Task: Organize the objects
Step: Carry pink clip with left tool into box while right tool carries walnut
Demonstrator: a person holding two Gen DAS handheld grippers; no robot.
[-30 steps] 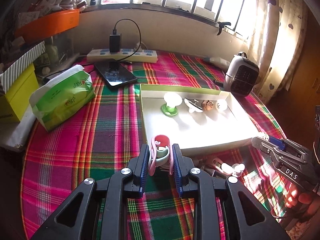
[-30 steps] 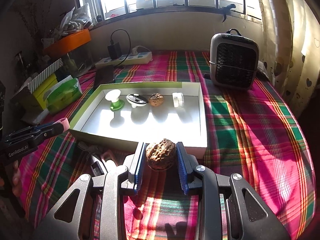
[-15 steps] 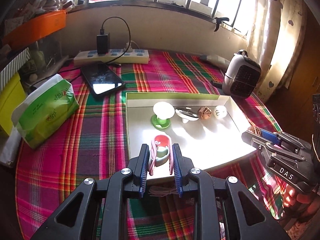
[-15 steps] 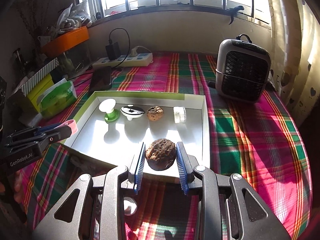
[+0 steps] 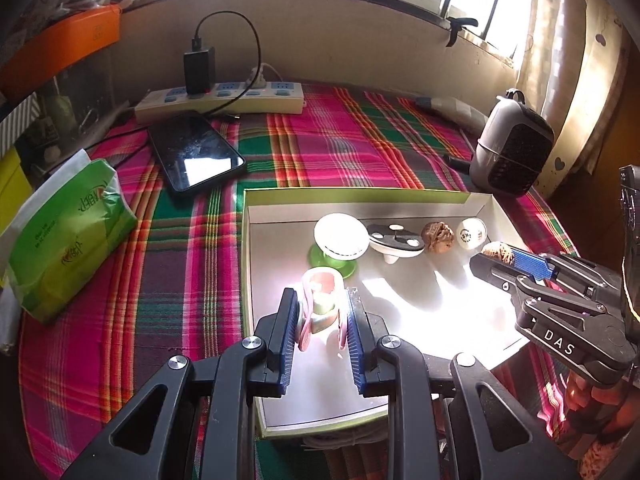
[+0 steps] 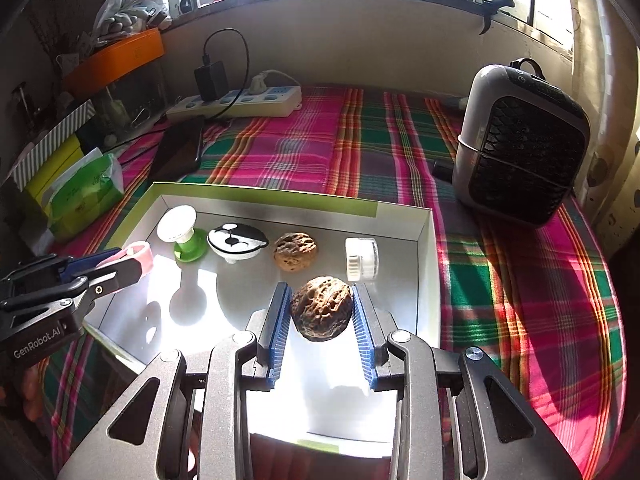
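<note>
My left gripper [image 5: 320, 312] is shut on a pink-and-green plastic toy [image 5: 322, 300] and holds it over the near left part of the white box [image 5: 360, 196]. My right gripper [image 6: 322, 312] is shut on a brown walnut [image 6: 322, 308], held over the box's right part [image 6: 424, 272]. Along the box's far side stand a white-and-green mushroom toy [image 6: 182, 236], a black-and-white cap [image 6: 238, 242], a second walnut [image 6: 295, 251] and a white ribbed wheel [image 6: 361, 260]. The right gripper [image 5: 504, 258] shows at the right of the left wrist view, the left gripper [image 6: 128, 258] at the left of the right wrist view.
The box lies on a plaid tablecloth [image 5: 320, 148]. A dark phone [image 5: 196, 158], a power strip [image 5: 220, 98] with charger and a green tissue pack [image 5: 68, 232] lie left and behind. A grey heater [image 6: 520, 148] stands at the right. Shelving clutter fills the far left.
Both grippers moved forward from in front of the box to over its inside, each keeping its grip. The box's contents stayed in place.
</note>
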